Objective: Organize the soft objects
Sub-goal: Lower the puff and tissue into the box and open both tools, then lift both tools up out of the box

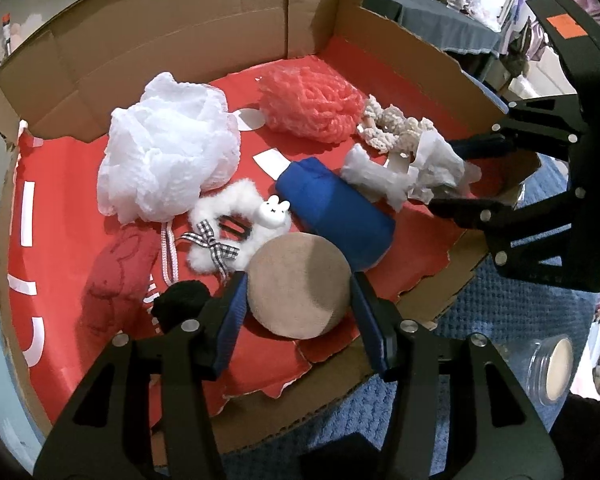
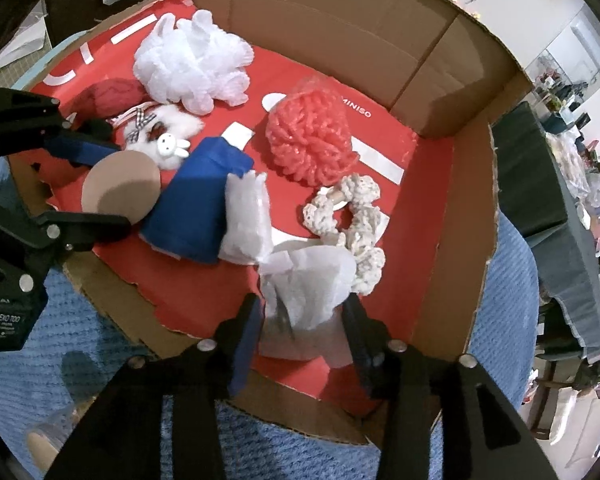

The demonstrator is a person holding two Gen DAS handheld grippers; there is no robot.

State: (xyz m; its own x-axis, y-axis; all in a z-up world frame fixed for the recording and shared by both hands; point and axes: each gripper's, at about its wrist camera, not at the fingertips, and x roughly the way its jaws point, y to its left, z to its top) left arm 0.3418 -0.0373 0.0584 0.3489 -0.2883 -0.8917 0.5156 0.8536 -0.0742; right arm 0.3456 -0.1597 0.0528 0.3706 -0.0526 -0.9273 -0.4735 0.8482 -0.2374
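Note:
A cardboard box [image 1: 204, 36] lined in red holds the soft things. My left gripper [image 1: 298, 292] stands open around a tan round sponge [image 1: 296, 284], also seen in the right wrist view [image 2: 120, 188]. My right gripper [image 2: 300, 320] stands open around a crumpled white tissue [image 2: 308, 284], which shows in the left wrist view [image 1: 432, 164]. Behind lie a blue folded cloth [image 1: 332, 208], a white mesh pouf [image 1: 168, 148], a coral pouf [image 1: 312, 104], a cream crochet scrunchie [image 2: 352, 216], a fluffy white bunny scrunchie [image 1: 236, 224], a red knitted piece [image 1: 116, 276] and a black pom [image 1: 184, 300].
The box sits on a blue knitted cover [image 1: 500, 344]. A clear jar [image 1: 552, 368] lies on it to the right of the box. The box's front wall is torn low [image 2: 172, 324]. A dark table with clutter [image 2: 548, 184] stands beyond the right side.

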